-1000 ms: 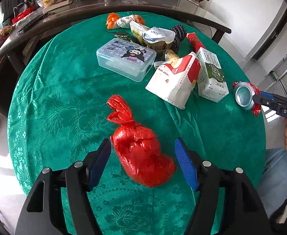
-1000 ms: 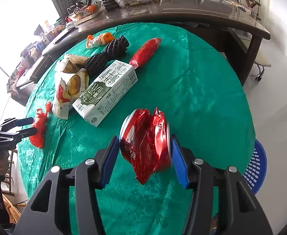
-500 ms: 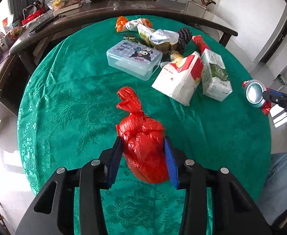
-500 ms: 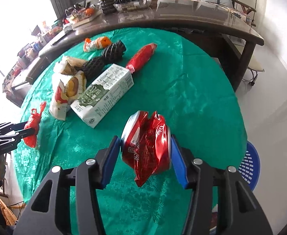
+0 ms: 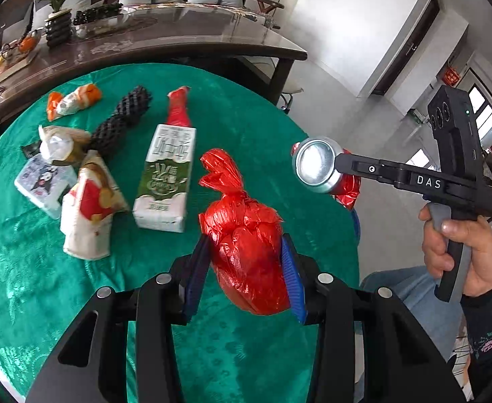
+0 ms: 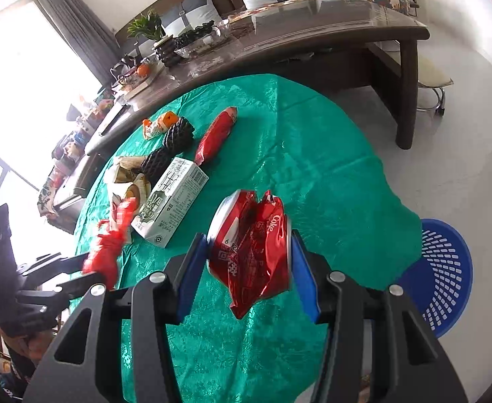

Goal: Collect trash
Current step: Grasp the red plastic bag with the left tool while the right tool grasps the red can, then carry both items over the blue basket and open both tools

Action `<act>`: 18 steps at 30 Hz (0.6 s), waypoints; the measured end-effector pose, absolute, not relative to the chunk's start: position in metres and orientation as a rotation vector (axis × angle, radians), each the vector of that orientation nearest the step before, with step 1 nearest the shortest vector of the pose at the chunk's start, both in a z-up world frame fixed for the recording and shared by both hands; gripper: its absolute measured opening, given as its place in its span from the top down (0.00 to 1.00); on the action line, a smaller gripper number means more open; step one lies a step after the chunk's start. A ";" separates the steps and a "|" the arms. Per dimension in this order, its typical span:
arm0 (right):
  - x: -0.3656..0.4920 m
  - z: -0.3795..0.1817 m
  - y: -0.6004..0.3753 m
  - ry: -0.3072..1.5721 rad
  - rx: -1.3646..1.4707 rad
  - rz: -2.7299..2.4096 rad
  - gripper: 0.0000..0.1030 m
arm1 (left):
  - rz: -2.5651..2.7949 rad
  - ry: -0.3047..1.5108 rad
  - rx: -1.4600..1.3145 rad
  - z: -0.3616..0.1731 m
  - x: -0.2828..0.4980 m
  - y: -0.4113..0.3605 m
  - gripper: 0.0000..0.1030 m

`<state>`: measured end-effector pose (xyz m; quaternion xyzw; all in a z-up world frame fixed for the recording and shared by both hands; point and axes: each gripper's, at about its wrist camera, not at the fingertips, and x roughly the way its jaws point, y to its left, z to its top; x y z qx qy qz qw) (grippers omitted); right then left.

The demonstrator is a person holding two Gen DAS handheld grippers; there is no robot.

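Two handheld grippers, each loaded with one piece of trash, above a round table.

The left gripper (image 5: pixel 244 273) was clenched on a knotted red plastic bag (image 5: pixel 246 235), its blue pads pressed into the bag's sides, the bag lifted clear of the green patterned tablecloth (image 5: pixel 262 127). The right gripper (image 6: pixel 249 273) grasped a crushed red drink can (image 6: pixel 251 250) end to end, held over the table's near edge. A blue perforated plastic basket (image 6: pixel 444 268) stood on the floor beside the table. On the cloth lay a green-and-white carton (image 5: pixel 163 181), a red-and-white paper bag (image 5: pixel 88 208), black foam netting (image 5: pixel 121 121), a red wrapped tube (image 5: pixel 178 109) and a clear plastic lidded box (image 5: pixel 41 181).
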<state>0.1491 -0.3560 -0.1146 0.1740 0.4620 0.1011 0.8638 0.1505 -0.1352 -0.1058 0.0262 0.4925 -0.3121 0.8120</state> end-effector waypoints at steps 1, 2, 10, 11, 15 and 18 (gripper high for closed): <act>0.148 -0.112 -0.363 0.959 0.374 0.206 0.53 | -0.677 1.057 0.068 -0.108 0.150 -0.146 0.60; 0.146 -0.110 -0.371 0.951 0.384 0.197 0.53 | -0.691 1.060 0.083 -0.110 0.150 -0.157 0.60; 0.119 -0.103 -0.475 0.903 0.457 0.019 0.53 | -0.841 1.079 0.143 -0.119 0.153 -0.272 0.59; 0.114 -0.105 -0.489 0.906 0.458 -0.012 0.53 | -0.852 1.081 0.148 -0.121 0.155 -0.286 0.59; 0.101 -0.125 -0.539 0.925 0.494 -0.111 0.53 | -0.903 1.102 0.170 -0.138 0.163 -0.349 0.59; 0.095 -0.144 -0.571 0.936 0.552 -0.160 0.53 | -0.930 1.125 0.183 -0.153 0.167 -0.388 0.59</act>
